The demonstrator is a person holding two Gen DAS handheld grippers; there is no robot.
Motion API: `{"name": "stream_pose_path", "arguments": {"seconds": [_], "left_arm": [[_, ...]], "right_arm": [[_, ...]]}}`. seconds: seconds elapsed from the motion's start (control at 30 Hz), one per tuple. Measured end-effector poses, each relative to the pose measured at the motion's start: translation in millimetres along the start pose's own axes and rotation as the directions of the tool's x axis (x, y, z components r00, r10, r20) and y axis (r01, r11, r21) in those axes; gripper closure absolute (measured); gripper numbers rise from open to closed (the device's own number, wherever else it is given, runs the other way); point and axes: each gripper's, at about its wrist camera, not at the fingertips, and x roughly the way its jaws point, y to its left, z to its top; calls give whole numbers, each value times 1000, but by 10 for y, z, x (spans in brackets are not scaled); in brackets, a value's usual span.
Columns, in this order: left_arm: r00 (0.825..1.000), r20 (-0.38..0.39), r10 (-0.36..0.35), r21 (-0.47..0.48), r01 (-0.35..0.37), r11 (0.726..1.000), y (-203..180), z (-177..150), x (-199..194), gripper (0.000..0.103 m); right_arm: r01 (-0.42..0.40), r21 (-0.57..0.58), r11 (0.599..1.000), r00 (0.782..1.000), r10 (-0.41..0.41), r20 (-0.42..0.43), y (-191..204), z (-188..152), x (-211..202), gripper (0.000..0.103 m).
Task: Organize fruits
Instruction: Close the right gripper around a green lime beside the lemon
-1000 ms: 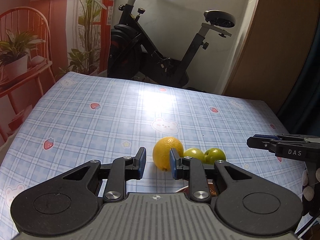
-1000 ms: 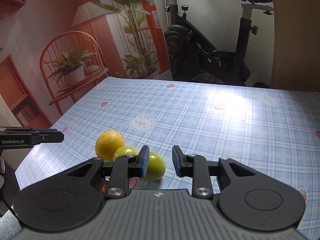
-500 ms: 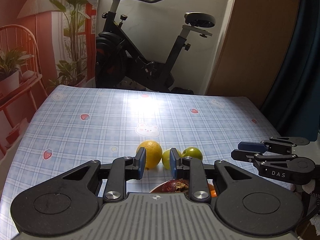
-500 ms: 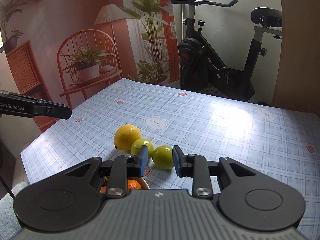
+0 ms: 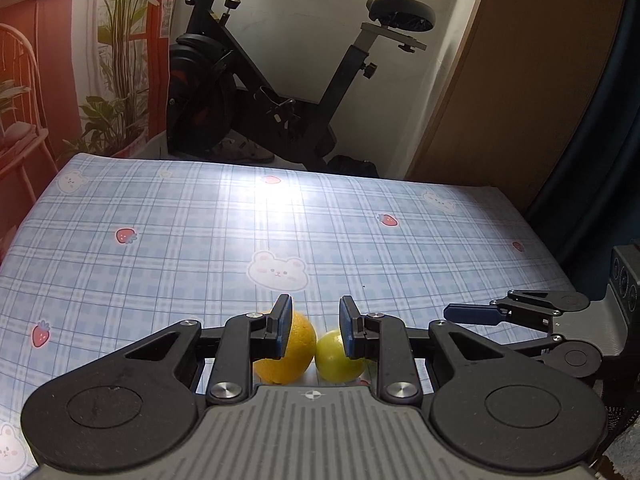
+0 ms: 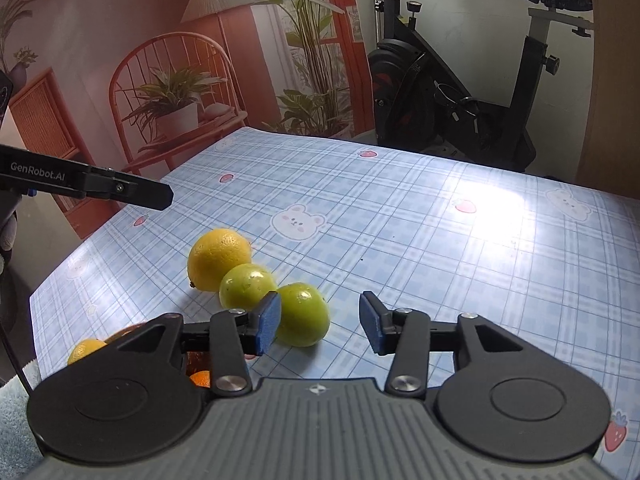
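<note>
**Fruit row on a glossy plaid tablecloth**

Lower left of the right view, a round, dimpled orange (image 6: 219,259) and two smooth limes (image 6: 247,286) (image 6: 303,314) touch in a diagonal row. The right gripper (image 6: 318,322), its jaws just opening, stands wide and empty beside the nearest lime. The left gripper (image 5: 313,326) is narrow, empty, above the fruit.

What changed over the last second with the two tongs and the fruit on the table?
The right tongs have just been opening and have come lower, toward the nearest lime; nothing is gripped. The left tongs stayed shut and empty, shifting sideways over the orange. The orange and both limes have not moved on the table.
</note>
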Motion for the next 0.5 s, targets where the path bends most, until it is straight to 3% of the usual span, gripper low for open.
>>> {"name": "stream_pose_path", "arguments": {"seconds": [0.1,0.5], "left_arm": [[1000,-16,0,-2,0,1000,34,15,97,76],[999,-46,28,11,-28,1000,93,11,219,76]], "right_arm": [[-28,-30,999,999,27,-30,15,12,108,44],[-81,-47,996,994,77,-78,4,35,328,44]]}}
